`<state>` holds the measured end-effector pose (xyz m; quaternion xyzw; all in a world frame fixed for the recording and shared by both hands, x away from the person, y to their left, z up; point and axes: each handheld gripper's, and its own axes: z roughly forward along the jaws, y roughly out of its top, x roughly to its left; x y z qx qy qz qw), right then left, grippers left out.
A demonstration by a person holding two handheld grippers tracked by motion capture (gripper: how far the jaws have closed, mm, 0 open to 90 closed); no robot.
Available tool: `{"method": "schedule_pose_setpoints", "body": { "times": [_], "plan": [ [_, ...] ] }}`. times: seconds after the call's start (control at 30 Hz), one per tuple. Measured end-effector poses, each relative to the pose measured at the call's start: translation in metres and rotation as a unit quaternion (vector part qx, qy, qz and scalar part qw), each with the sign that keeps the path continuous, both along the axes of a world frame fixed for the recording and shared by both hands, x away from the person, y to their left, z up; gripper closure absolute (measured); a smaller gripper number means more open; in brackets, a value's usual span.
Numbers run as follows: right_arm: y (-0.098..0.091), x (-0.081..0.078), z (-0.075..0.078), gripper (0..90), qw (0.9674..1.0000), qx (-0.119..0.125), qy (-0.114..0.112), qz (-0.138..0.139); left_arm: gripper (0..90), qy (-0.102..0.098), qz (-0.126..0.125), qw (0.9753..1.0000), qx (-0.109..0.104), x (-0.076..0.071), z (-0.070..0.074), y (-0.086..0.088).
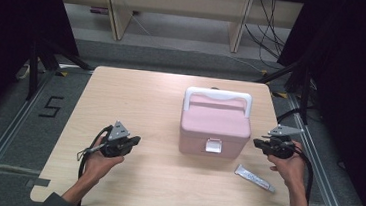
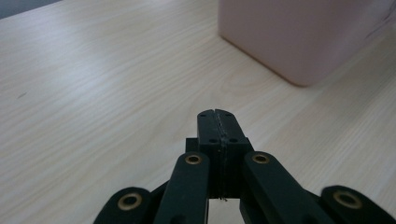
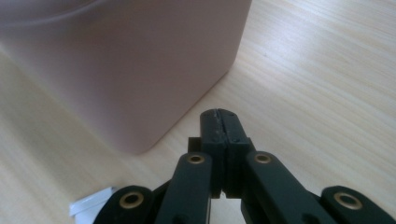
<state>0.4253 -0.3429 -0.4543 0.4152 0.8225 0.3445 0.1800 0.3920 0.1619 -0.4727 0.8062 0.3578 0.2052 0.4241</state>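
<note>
I see a pink lidded box (image 1: 214,130) with a white handle (image 1: 217,96) and a white front latch (image 1: 213,145) standing closed at the middle of the table (image 1: 136,94). My left hand-held gripper (image 1: 136,140) hovers well to the box's left, its jaws pressed together on nothing, as the left gripper view confirms. My right hand-held gripper (image 1: 258,143) sits just beside the box's right wall, jaws likewise closed and empty. A small silver tube (image 1: 254,178) lies flat on the table near the box's front right corner, just beside my right hand (image 1: 288,167).
</note>
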Motion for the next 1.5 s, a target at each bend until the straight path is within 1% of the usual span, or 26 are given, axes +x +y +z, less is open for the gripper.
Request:
{"method": "schedule_pose_setpoints", "body": {
  "times": [0.07,0.1,0.17,0.33,0.4,0.43,0.5,0.57,0.67,0.73,0.8,0.83,0.87,0.9,0.93,0.97,1.0,1.03,1.07,1.1,1.13,1.23,1.27,1.3,1.4,1.5],
  "plan": [
    [-0.001,0.005,0.0,90.0,1.0,0.009,-0.002,0.0,89.6,0.004,0.006,0.9999,-0.01,0.008,0.002,-0.009],
    [-0.001,0.008,-0.002,90.0,0.9997,0.016,-0.016,0.003,89.6,0.006,0.002,0.9999,-0.009,0.012,0.003,-0.012],
    [0.0,0.011,0.0,90.0,0.9997,0.024,-0.009,-0.003,89.6,0.012,0.002,0.9998,-0.015,0.019,0.003,-0.02],
    [0.004,0.02,-0.002,90.0,0.9995,0.024,-0.022,0.005,89.6,0.021,-0.01,0.9996,-0.015,0.033,0.001,-0.04],
    [0.005,0.022,0.0,90.0,0.9995,0.028,-0.012,0.005,89.6,0.024,-0.01,0.9995,-0.02,0.04,0.001,-0.047],
    [0.005,0.025,-0.001,90.0,0.9993,0.025,-0.026,0.011,89.6,0.026,-0.011,0.9994,-0.019,0.042,0.001,-0.049],
    [0.008,0.025,0.001,90.0,0.9995,0.032,-0.007,0.005,89.6,0.027,-0.014,0.9994,-0.017,0.048,0.002,-0.056],
    [0.007,0.028,0.001,90.0,0.999,0.034,-0.025,0.017,89.6,0.03,-0.014,0.9993,-0.018,0.054,0.003,-0.063],
    [0.009,0.029,0.005,90.0,0.9989,0.043,-0.011,0.013,89.6,0.026,-0.018,0.9994,-0.008,0.063,0.0,-0.074],
    [0.007,0.031,0.005,90.0,0.9987,0.043,-0.025,0.015,89.6,0.032,-0.02,0.999,-0.022,0.069,-0.002,-0.08],
    [0.009,0.03,0.003,90.0,0.9987,0.048,-0.011,0.01,89.6,0.032,-0.022,0.9989,-0.027,0.073,-0.003,-0.085],
    [0.009,0.032,0.003,90.0,0.9986,0.047,-0.015,0.018,89.6,0.033,-0.025,0.9989,-0.024,0.075,-0.003,-0.088],
    [0.009,0.033,0.002,90.0,0.9987,0.038,-0.028,0.02,89.6,0.034,-0.03,0.9987,-0.024,0.077,-0.003,-0.091],
    [0.011,0.032,0.002,90.0,0.9985,0.051,-0.015,0.016,89.6,0.034,-0.032,0.9986,-0.024,0.077,-0.004,-0.092],
    [0.012,0.033,0.001,90.0,0.9981,0.057,-0.016,0.021,89.6,0.033,-0.03,0.9987,-0.025,0.077,-0.004,-0.095],
    [0.011,0.034,0.002,90.0,0.9983,0.045,-0.029,0.024,89.5,0.035,-0.035,0.9985,-0.024,0.077,-0.004,-0.097],
    [0.014,0.034,0.001,90.0,0.998,0.056,-0.02,0.022,89.6,0.033,-0.034,0.9986,-0.021,0.078,-0.004,-0.098],
    [0.014,0.037,0.001,90.0,0.9976,0.053,-0.034,0.028,89.5,0.034,-0.036,0.9986,-0.02,0.079,-0.004,-0.098],
    [0.017,0.036,0.001,90.0,0.9973,0.066,-0.018,0.025,89.6,0.033,-0.033,0.9987,-0.019,0.08,-0.004,-0.099],
    [0.016,0.038,0.001,90.0,0.9979,0.048,-0.033,0.029,89.6,0.036,-0.033,0.9987,-0.015,0.081,-0.004,-0.1],
    [0.018,0.039,0.001,90.0,0.998,0.046,-0.03,0.03,89.5,0.037,-0.032,0.9987,-0.017,0.082,-0.005,-0.101],
    [0.017,0.04,0.001,90.0,0.9977,0.051,-0.032,0.031,89.6,0.044,-0.033,0.9978,-0.037,0.083,-0.006,-0.103],
    [0.019,0.038,0.001,90.0,0.9977,0.06,-0.021,0.024,89.6,0.043,-0.03,0.998,-0.034,0.083,-0.006,-0.104],
    [0.018,0.038,0.001,90.0,0.9977,0.054,-0.027,0.03,89.6,0.041,-0.032,0.9982,-0.03,0.082,-0.006,-0.105],
    [0.021,0.035,0.002,90.0,0.9973,0.062,-0.028,0.026,89.6,0.064,-0.022,0.9964,-0.051,0.082,-0.005,-0.102],
    [0.023,0.034,0.002,90.0,0.9963,0.071,-0.034,0.035,89.6,0.062,-0.022,0.9974,-0.03,0.08,-0.002,-0.098]
  ]
}}
